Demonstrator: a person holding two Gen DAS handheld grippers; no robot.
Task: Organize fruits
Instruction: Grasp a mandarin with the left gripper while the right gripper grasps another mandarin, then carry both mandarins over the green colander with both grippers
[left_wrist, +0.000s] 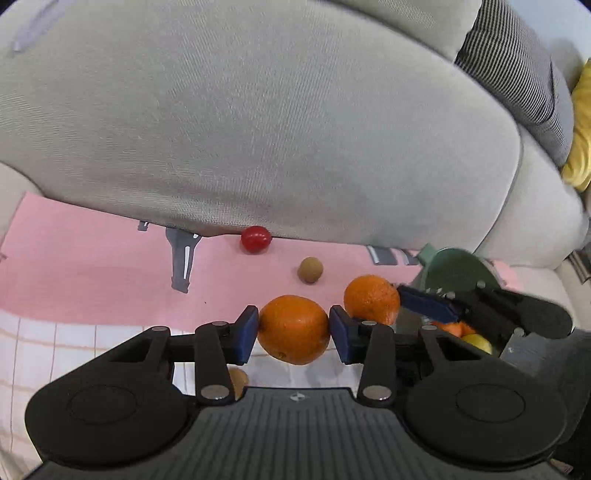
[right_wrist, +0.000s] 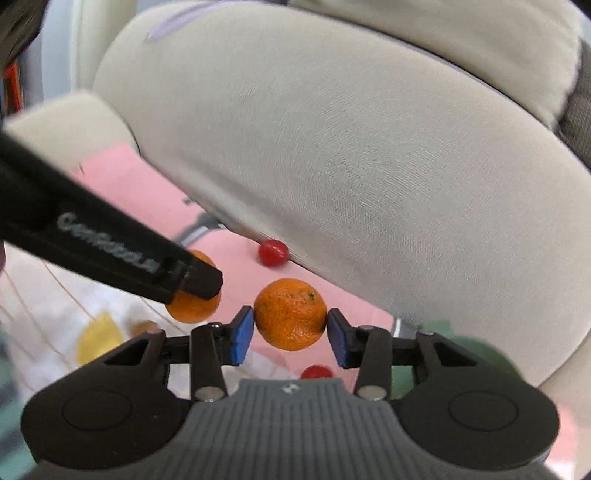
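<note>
left gripper (left_wrist: 293, 328) jaws clamp a round, dimpled orange (left_wrist: 293, 330) above the pink mat (left_wrist: 92, 258) | right gripper (right_wrist: 290, 325) jaws grip a pebbly mandarin (right_wrist: 290, 314) | glossy cherry tomato (left_wrist: 255, 239) at 12 o'clock, against the woven beige cushion (left_wrist: 258, 110)

In the right wrist view, the left gripper's black arm (right_wrist: 110, 254) covers the upper part of one orange (right_wrist: 194, 306), and a red fruit (right_wrist: 316, 372) shows only its top above the gripper body. A yellow shape (right_wrist: 98, 338) and a green thing (right_wrist: 476, 350) are too blurred to tell. In the left wrist view, the green bowl (left_wrist: 456, 269) is partly hidden behind the right gripper's fingers (left_wrist: 428, 304).
</note>
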